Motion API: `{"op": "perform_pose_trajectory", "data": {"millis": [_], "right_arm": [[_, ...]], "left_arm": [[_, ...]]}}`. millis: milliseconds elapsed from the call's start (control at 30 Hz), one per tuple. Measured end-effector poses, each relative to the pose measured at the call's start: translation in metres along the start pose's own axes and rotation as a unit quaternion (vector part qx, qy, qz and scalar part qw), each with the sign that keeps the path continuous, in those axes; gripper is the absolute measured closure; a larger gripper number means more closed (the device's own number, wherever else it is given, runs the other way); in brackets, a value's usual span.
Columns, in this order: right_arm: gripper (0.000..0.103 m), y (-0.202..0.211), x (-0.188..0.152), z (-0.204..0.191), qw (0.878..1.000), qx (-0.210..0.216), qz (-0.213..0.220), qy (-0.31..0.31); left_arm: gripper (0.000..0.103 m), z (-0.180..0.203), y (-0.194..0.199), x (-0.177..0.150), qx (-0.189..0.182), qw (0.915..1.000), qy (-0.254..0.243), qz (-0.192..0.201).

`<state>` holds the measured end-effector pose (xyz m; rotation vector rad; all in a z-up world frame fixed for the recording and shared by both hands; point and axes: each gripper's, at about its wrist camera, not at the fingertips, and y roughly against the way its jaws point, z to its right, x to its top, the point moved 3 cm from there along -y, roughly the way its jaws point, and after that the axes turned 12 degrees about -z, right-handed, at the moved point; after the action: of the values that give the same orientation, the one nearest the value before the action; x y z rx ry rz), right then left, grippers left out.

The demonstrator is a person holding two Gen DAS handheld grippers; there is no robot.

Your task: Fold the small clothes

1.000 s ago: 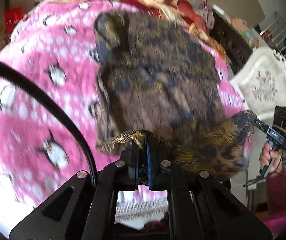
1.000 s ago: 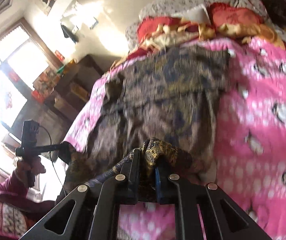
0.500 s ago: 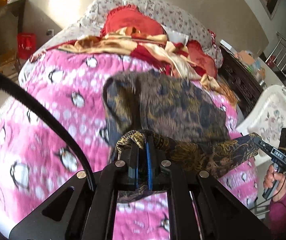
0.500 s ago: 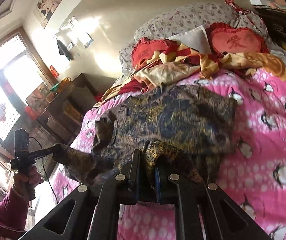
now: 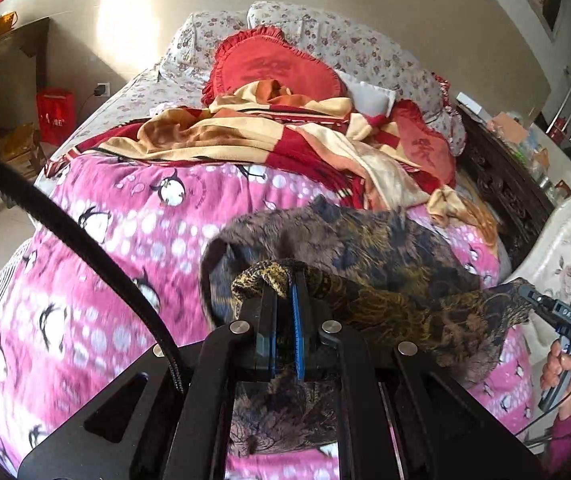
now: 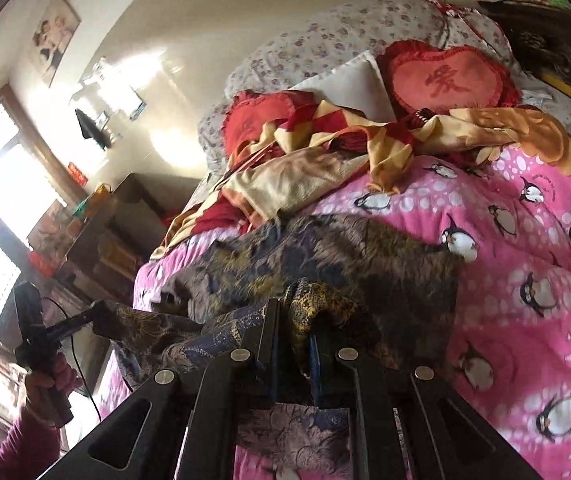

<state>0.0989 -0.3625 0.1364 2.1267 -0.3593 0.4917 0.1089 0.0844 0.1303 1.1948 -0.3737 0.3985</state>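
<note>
Lifted further off pink quilt: brown patterned garment, both hand-held grippers clamped

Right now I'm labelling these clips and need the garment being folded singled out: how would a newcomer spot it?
Start at the bed's pink penguin quilt. On its near end lies a dark brown garment with gold and navy floral print, its near edge lifted off the quilt. Unlike the red-and-cream blanket behind it, it is pinched by the left gripper and right gripper.
</note>
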Motion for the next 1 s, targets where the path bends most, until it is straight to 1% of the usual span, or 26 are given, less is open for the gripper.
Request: {"op": "perform_pose_trajectory", "data": {"millis": [100, 367, 500, 533, 567, 600, 667, 733, 800, 833, 867, 900, 933, 1000], "right_arm": [[0.092, -0.010, 0.016, 0.008, 1.000, -0.005, 0.003, -0.010], [0.092, -0.048, 0.050, 0.023, 1.000, -0.013, -0.004, -0.028], [0.092, -0.064, 0.059, 0.030, 0.999, -0.024, -0.014, -0.034], [0.091, -0.067, 0.061, 0.032, 0.999, -0.028, -0.019, -0.036], [0.087, -0.067, 0.061, 0.034, 0.999, -0.026, -0.021, -0.038], [0.085, -0.066, 0.061, 0.035, 0.999, -0.024, -0.020, -0.040], [0.076, -0.060, 0.060, 0.037, 0.999, -0.017, -0.010, -0.039], [0.075, -0.056, 0.060, 0.038, 0.999, -0.021, -0.008, -0.038], [0.074, -0.050, 0.058, 0.040, 0.999, -0.035, -0.002, -0.040], [0.074, -0.045, 0.057, 0.042, 0.998, -0.037, 0.006, -0.044], [0.074, -0.038, 0.055, 0.045, 0.998, -0.042, 0.018, -0.050], [0.074, -0.031, 0.052, 0.047, 0.997, -0.045, 0.029, -0.054], [0.074, -0.025, 0.048, 0.047, 0.997, -0.044, 0.038, -0.053], [0.074, -0.018, 0.039, 0.041, 0.998, -0.041, 0.042, -0.038]], "left_arm": [[0.098, -0.003, -0.018, 0.015, 0.010, 0.9999, 0.007, -0.005], [0.098, -0.016, -0.052, 0.038, 0.025, 0.9988, 0.038, -0.018], [0.098, -0.025, -0.072, 0.045, 0.028, 0.9974, 0.054, -0.038], [0.098, -0.027, -0.075, 0.046, 0.024, 0.9970, 0.060, -0.042], [0.098, -0.029, -0.077, 0.047, 0.020, 0.9965, 0.067, -0.045], [0.098, -0.032, -0.080, 0.048, 0.012, 0.9958, 0.076, -0.049], [0.098, -0.034, -0.081, 0.050, 0.007, 0.9954, 0.080, -0.052], [0.096, -0.032, -0.081, 0.051, 0.005, 0.9959, 0.072, -0.055], [0.088, -0.029, -0.080, 0.051, 0.007, 0.9965, 0.061, -0.057], [0.084, -0.027, -0.078, 0.051, 0.007, 0.9968, 0.057, -0.055], [0.082, -0.025, -0.076, 0.050, 0.008, 0.9971, 0.053, -0.053], [0.077, -0.022, -0.072, 0.050, 0.011, 0.9977, 0.046, -0.050], [0.067, -0.021, -0.069, 0.050, 0.011, 0.9980, 0.041, -0.047], [0.051, -0.018, -0.057, 0.049, 0.012, 0.9989, 0.030, -0.033]]}}
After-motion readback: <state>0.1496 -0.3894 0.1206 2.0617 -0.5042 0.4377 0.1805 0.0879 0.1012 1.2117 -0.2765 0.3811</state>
